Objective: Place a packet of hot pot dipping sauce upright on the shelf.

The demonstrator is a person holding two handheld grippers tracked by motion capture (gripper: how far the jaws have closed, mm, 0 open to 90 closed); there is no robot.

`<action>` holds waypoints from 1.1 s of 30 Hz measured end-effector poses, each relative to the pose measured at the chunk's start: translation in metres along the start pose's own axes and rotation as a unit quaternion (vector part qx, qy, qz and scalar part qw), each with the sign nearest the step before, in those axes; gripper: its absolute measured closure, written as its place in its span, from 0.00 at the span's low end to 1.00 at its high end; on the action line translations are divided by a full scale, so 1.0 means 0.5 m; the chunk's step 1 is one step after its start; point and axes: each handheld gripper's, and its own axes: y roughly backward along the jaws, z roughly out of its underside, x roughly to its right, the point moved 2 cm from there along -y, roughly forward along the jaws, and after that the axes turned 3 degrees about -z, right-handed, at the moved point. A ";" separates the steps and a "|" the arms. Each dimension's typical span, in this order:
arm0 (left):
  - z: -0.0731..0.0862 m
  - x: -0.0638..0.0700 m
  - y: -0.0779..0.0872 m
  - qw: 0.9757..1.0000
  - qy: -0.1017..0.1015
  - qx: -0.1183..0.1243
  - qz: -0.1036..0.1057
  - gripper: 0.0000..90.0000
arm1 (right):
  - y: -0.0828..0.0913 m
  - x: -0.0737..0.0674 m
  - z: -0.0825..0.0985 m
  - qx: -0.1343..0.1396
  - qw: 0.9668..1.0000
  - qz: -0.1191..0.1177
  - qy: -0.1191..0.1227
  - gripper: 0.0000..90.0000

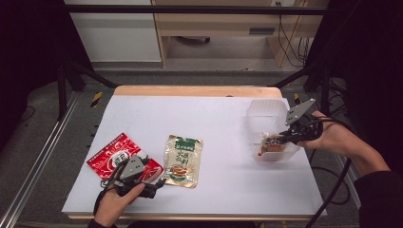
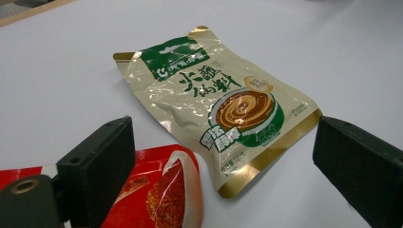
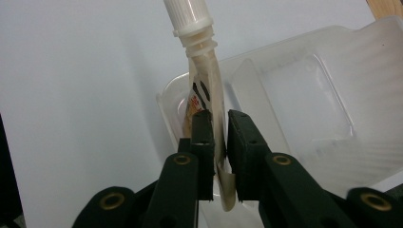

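A spouted pouch (image 3: 205,71) with a white screw cap (image 3: 188,14) stands inside a clear plastic tub (image 3: 309,95) at the table's right side. My right gripper (image 3: 219,116) has its jaws on either side of the pouch's lower edge, slightly parted and with a slim gap, so open. From above, the right gripper (image 1: 280,138) reaches into the tub (image 1: 263,107) over the pouch (image 1: 272,143). My left gripper (image 2: 223,137) rests wide open near the front left with nothing between its jaws. It faces a gold-and-green sauce packet (image 2: 223,107).
A red snack packet (image 2: 161,190) lies partly under the left gripper (image 1: 159,183), beside the gold-and-green packet (image 1: 183,160). The red packet (image 1: 111,153) sits near the white sheet's left edge. The wooden table edge (image 1: 190,90) runs along the back.
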 end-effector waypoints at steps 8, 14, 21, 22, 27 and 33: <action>0.001 -0.003 0.002 1.000 0.004 0.000 -0.004 0.08 | 0.004 -0.006 -0.002 0.016 0.999 0.033 0.000 0.47; 0.001 -0.002 0.001 1.000 0.002 -0.003 -0.003 0.07 | 0.018 -0.019 -0.012 0.037 0.997 0.066 0.002 0.28; 0.001 -0.004 0.000 1.000 0.002 -0.005 -0.003 0.07 | 0.049 -0.068 -0.051 0.077 0.990 0.119 -0.001 0.18; 0.001 -0.004 0.000 1.000 0.003 -0.005 -0.004 0.07 | 0.052 -0.080 -0.058 0.079 0.989 0.123 0.001 0.17; 0.001 -0.007 0.001 1.000 0.004 -0.008 -0.004 0.07 | 0.053 -0.152 -0.098 0.108 0.985 0.136 0.011 0.17; -0.002 -0.011 0.000 1.000 0.009 -0.013 -0.003 0.07 | 0.012 -0.242 -0.140 0.128 0.982 0.141 0.013 0.29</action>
